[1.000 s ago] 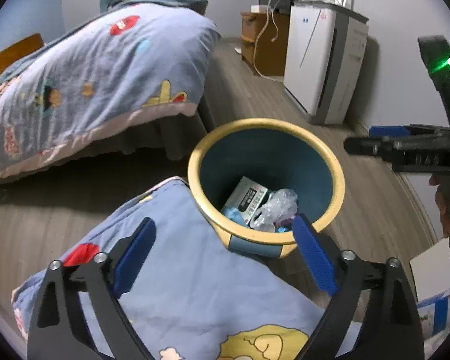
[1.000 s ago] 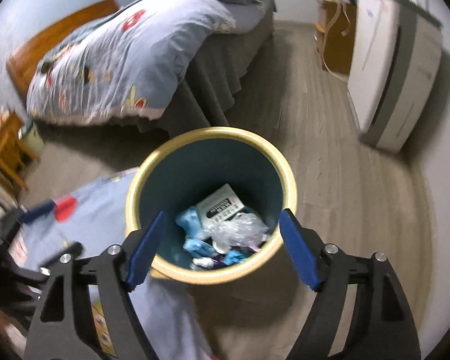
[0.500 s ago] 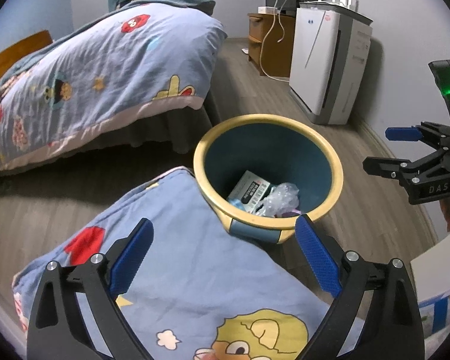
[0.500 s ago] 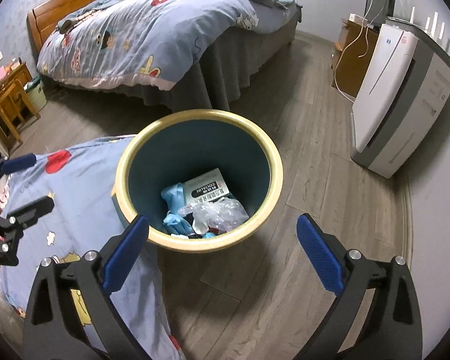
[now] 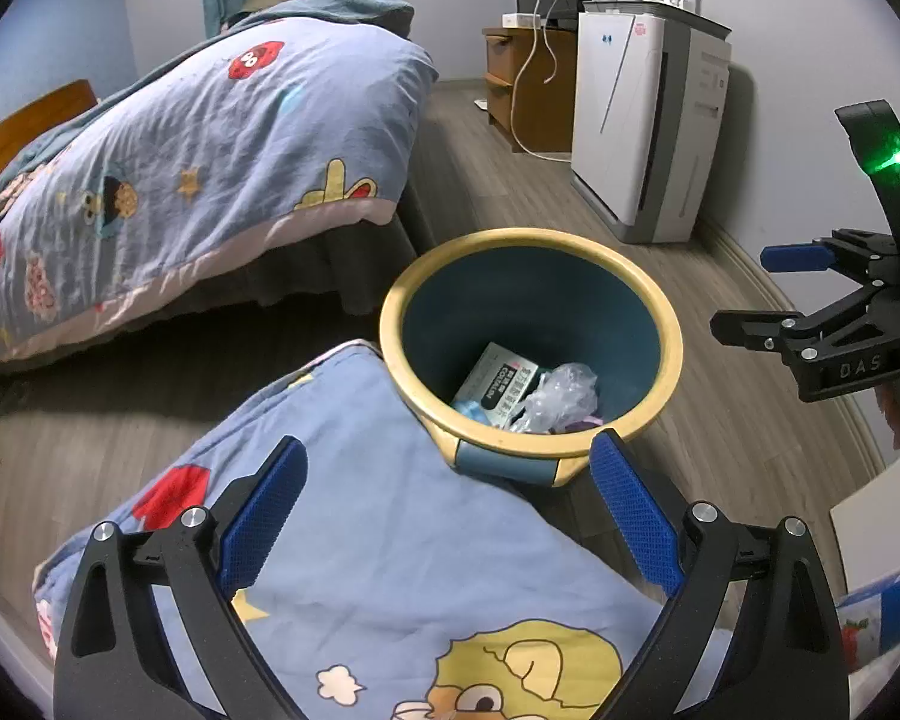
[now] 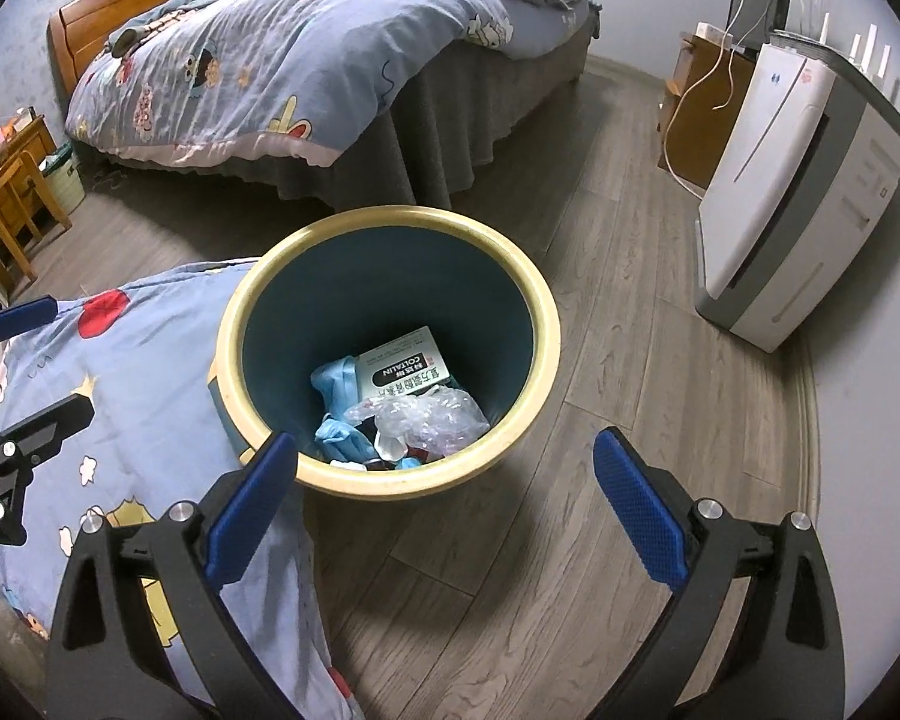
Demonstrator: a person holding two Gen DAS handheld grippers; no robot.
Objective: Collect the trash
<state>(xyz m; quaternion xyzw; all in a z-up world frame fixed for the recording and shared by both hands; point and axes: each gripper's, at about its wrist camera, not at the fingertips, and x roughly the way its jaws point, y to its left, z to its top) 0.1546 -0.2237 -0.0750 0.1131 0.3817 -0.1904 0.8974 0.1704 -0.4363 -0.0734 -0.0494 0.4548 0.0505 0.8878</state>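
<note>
The left gripper (image 5: 447,510) and right gripper (image 6: 444,495) are both spread wide and hold nothing. Just ahead, the trash bin (image 6: 546,324) stands on bare floor (image 6: 660,408), its rim touching the blanket (image 5: 360,510). A box (image 6: 403,365) and plastic wrap (image 6: 429,417) lie inside.

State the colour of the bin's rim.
The bin's rim is pale yellow, clearest in the right wrist view.

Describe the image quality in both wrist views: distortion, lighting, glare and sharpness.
Left wrist view: strong fisheye bending with dark corners; a green light flares on the right gripper's mount; trash bin sharp. Right wrist view: same curved distortion, dim indoor light, soft shadow on the floor beside the trash bin; the box label is legible, no motion blur.
</note>
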